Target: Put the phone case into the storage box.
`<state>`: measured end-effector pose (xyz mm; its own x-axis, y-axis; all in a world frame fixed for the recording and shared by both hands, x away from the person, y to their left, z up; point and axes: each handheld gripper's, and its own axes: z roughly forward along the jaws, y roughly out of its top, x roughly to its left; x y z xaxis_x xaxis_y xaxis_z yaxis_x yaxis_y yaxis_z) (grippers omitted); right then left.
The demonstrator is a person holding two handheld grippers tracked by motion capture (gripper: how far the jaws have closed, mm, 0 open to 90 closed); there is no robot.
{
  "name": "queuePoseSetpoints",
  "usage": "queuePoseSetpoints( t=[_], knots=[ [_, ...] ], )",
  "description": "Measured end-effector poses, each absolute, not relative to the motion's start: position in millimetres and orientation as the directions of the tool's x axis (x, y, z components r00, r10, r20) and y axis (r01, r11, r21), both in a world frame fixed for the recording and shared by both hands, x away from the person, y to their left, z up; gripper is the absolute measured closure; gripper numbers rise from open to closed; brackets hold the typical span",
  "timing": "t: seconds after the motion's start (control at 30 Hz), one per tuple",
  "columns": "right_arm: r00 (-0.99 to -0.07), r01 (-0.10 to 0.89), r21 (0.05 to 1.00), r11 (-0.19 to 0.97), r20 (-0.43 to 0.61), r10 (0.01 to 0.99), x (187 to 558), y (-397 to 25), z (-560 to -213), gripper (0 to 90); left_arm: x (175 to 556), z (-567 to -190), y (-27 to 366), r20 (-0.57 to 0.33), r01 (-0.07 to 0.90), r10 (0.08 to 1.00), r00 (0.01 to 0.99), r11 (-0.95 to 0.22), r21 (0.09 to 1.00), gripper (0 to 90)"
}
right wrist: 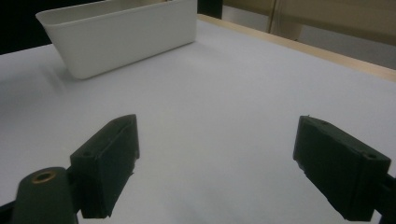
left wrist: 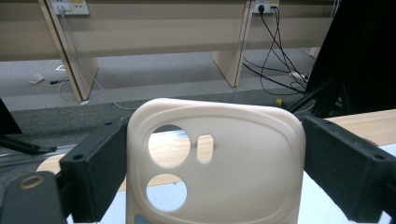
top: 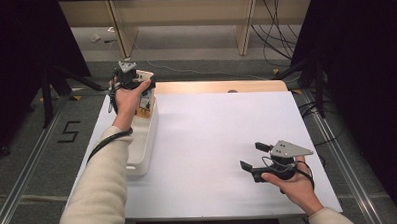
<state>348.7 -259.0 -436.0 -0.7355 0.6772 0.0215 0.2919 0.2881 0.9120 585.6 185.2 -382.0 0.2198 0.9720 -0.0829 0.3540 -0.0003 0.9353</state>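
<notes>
Left tool (left wrist: 215, 177) clenches a cream phone case (left wrist: 217, 158) upright above the white bin's (top: 146, 139) far end; right tool (top: 251, 156) hangs released over the desk (top: 212, 136).

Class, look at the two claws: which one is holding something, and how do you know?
The left claw, raised above the white tub, grips a cream phone case between its jaws. The right claw sits open above the white table.
</notes>
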Motion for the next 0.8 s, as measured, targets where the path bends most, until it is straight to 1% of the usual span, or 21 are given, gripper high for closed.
queuePoseSetpoints(
  t=[0.53, 0.8],
  knots=[
    [-0.736, 0.290, 0.913, 0.287, 0.021, 0.676, 348.8, -259.2, -435.9, 15.4, 588.8, -386.3, 185.1, -0.081, 0.375, 0.971, 0.225, -0.010, 0.927, 10.7],
    [-0.737, 0.292, 0.912, 0.287, 0.023, 0.676, 348.9, -259.1, -436.0, 15.4, 590.4, -386.5, 186.5, -0.094, 0.386, 0.971, 0.219, 0.002, 0.922, 10.8]
  ],
)
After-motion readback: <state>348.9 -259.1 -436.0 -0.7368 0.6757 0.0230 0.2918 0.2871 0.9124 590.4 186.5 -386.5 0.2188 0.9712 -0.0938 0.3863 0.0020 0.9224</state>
